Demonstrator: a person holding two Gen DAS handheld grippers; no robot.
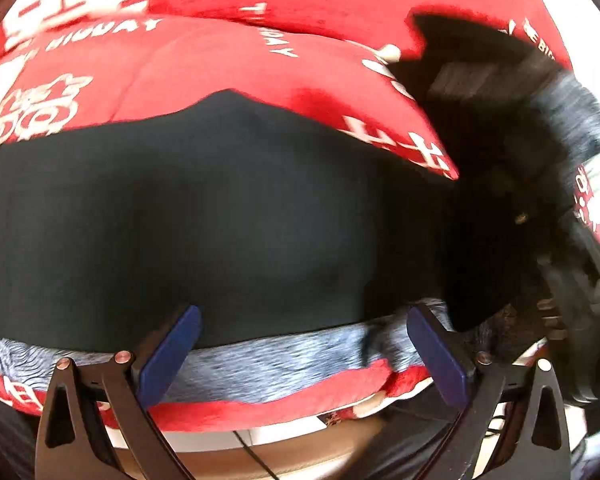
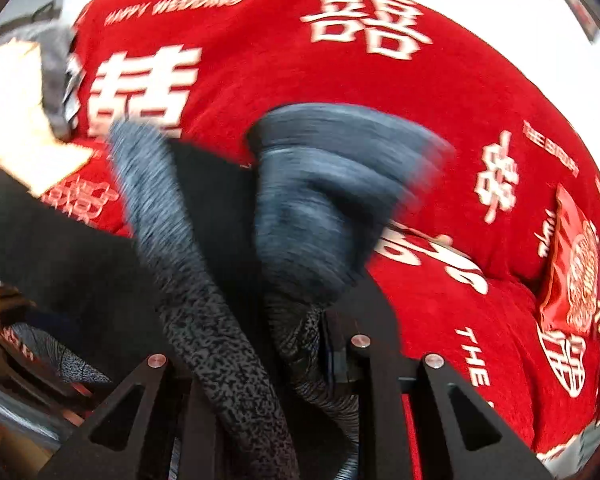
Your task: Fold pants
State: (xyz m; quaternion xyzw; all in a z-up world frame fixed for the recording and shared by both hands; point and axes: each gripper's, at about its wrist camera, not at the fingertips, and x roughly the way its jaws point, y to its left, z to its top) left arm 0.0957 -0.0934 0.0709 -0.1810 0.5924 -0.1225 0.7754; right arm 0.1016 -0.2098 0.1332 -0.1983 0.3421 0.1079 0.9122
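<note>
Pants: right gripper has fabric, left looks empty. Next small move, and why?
Probably close the left gripper on the grey waistband. Its blue fingers stand wide apart with that band between them and nothing gripped, while the right gripper is shut on bunched grey fabric of the pants over the red blanket. Both need a hold to fold.

Left wrist view: looked steeply down along the left gripper, close over dark pants spread on a red blanket. Right wrist view: looked forward and down along the right gripper, very close, mostly filled by bunched grey cloth of the pants, red blanket behind. Shared between both views: the pants and the blanket with white lettering.
</note>
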